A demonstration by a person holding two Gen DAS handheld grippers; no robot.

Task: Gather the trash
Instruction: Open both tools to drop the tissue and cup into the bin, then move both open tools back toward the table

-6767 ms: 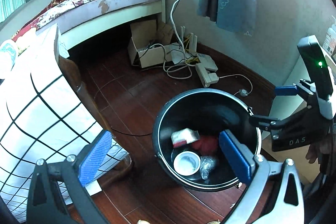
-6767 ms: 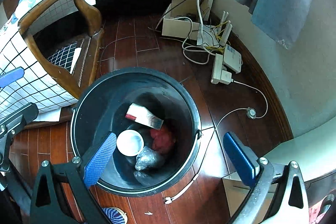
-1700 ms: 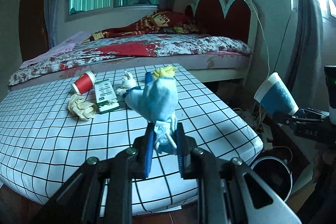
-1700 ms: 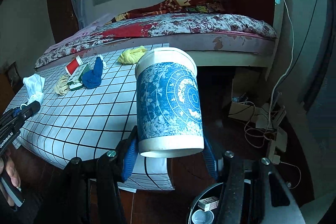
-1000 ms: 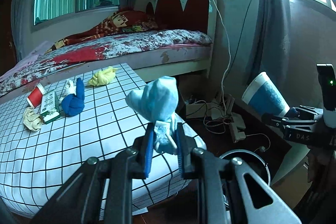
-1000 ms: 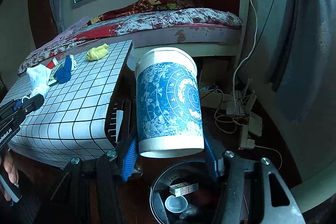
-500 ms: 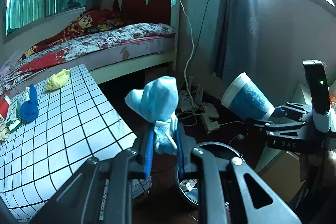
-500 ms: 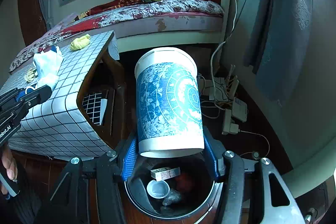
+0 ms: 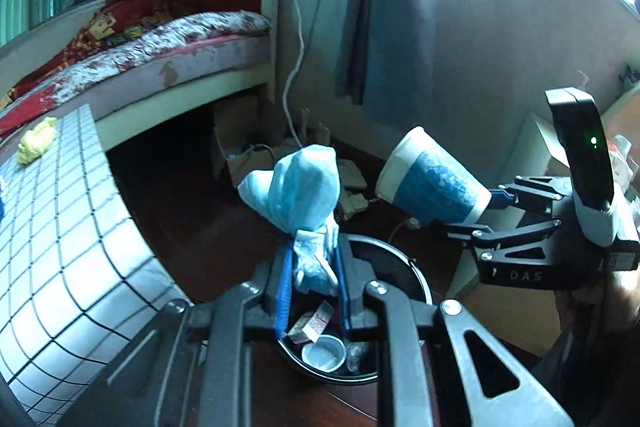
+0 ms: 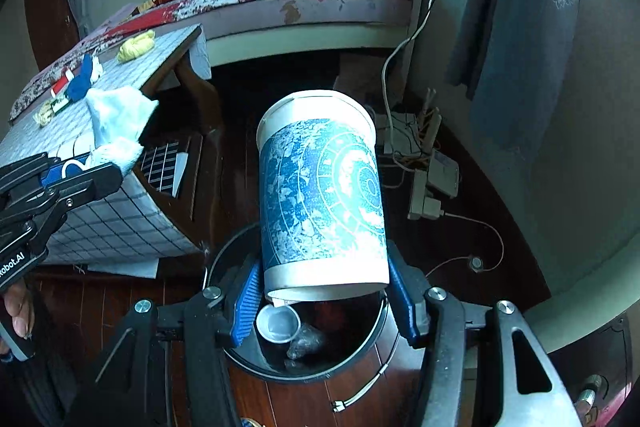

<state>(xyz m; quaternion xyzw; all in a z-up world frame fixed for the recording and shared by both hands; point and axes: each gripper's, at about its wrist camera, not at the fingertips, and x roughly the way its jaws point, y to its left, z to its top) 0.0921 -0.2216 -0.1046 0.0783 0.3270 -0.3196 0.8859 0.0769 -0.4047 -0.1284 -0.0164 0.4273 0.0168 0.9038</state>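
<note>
The left gripper (image 9: 312, 281) is clamped on the knotted tail of a light blue tissue wad (image 9: 298, 187), its 2 blue-padded fingers (image 9: 283, 291) pressed close on either side. The wad stands up above the jaws, held over the near rim of the black trash bin (image 9: 404, 263) on the dark wooden floor.

The right gripper (image 10: 322, 301) grips a blue-and-white paper cup (image 10: 322, 191) by its base end — blue pads against both sides, the jaws held apart by the cup's width. The cup, printed with a pale circular map-like pattern and no legible words, hangs directly above the bin (image 10: 376, 339). In the left wrist view the same cup (image 9: 432, 187) tilts with its mouth toward the upper left.

Inside the bin lie a small white cup (image 10: 278, 323), a crumpled clear wrapper (image 10: 306, 345) and a small printed carton (image 9: 312, 323); its writing is too small to read.

Lettering shows on the tools: "DAS" (image 9: 526, 275) on the right gripper's body, and "obot.AI" (image 10: 12, 265) on the left one's, the first part cut off.

On the grid-patterned tablecloth (image 10: 120, 223) remain a yellow crumpled wad (image 10: 136, 45), a dark blue wad (image 10: 82, 79) and a green-and-red packet (image 10: 60, 95).
</note>
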